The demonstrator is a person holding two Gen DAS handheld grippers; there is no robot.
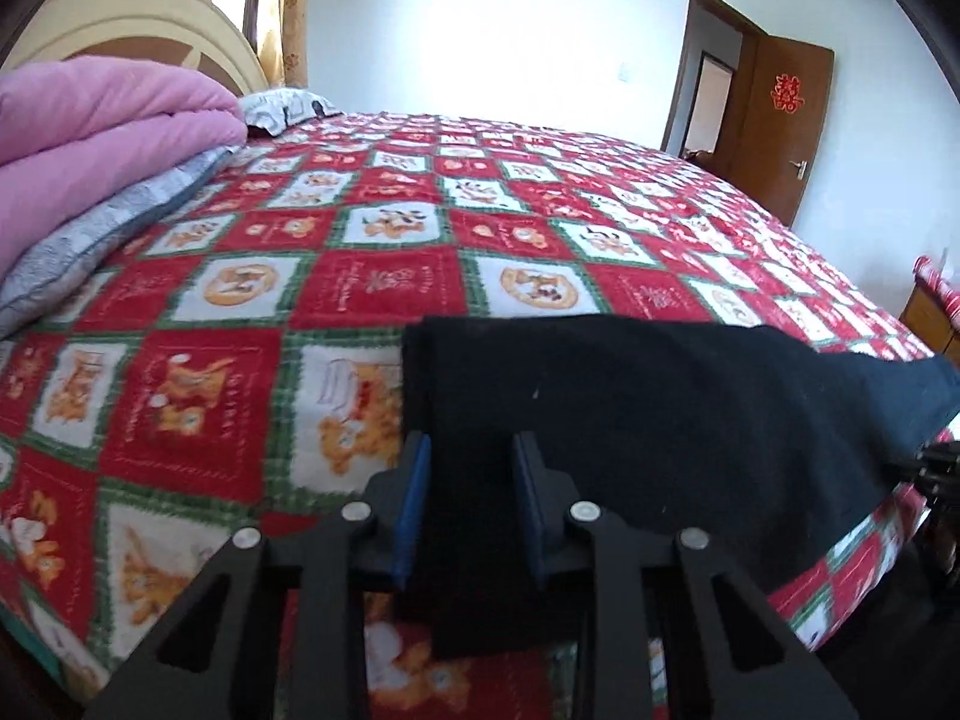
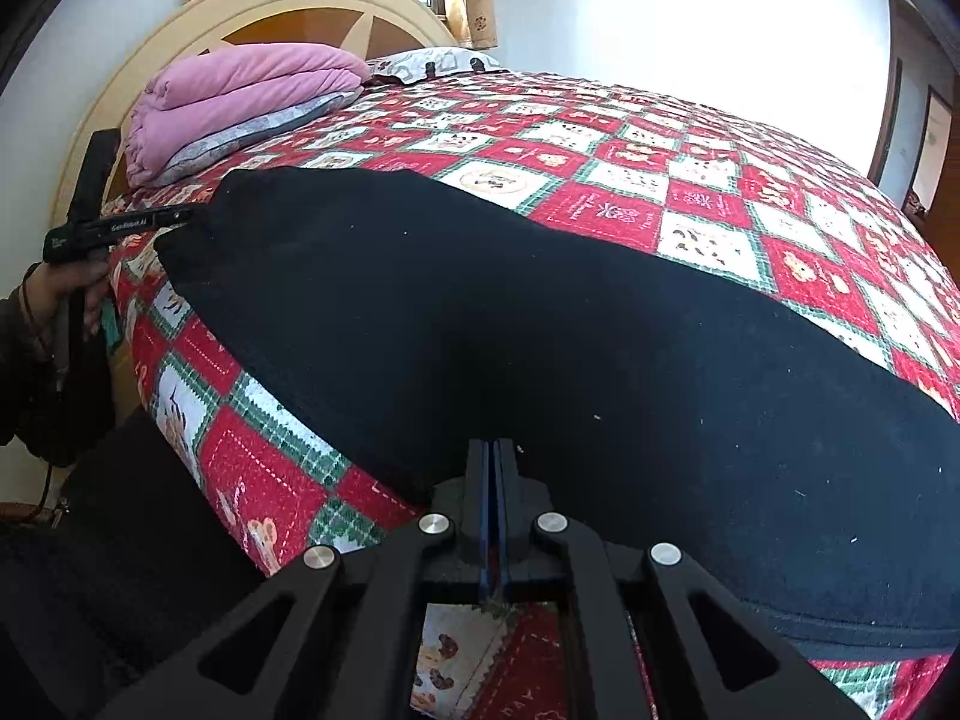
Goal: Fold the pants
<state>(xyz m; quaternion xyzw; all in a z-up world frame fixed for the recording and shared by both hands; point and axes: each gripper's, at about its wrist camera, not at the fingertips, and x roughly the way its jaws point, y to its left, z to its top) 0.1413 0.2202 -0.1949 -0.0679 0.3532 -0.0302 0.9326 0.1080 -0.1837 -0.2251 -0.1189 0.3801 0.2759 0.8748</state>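
Bed: you work at a wide bed under a red, white and green checked cartoon-print blanket (image 1: 372, 282), which hangs over the near edge in both views.
Pants: your black fabric pants (image 2: 540, 330) lie flat along the near edge of the bed, stretched from the left gripper's end to the right gripper's end, with a strip drooping over the edge in the left wrist view.
Bedding: a folded pink quilt (image 2: 240, 90) sits on a grey patterned pillow (image 2: 258, 132) by the cream, rounded wooden headboard (image 2: 198, 12), well apart from the pants.
Door: a brown wooden door (image 1: 774, 126) with a red paper ornament stands open at the far wall.
Left gripper (image 1: 471, 450): your blue-padded fingers stand apart, one on each side of the pants' drooping strip, and you are not pinching the cloth.
Right gripper (image 2: 493, 450): your fingers are pressed together at the near hem of the pants; whether cloth sits between them, you cannot tell from here.
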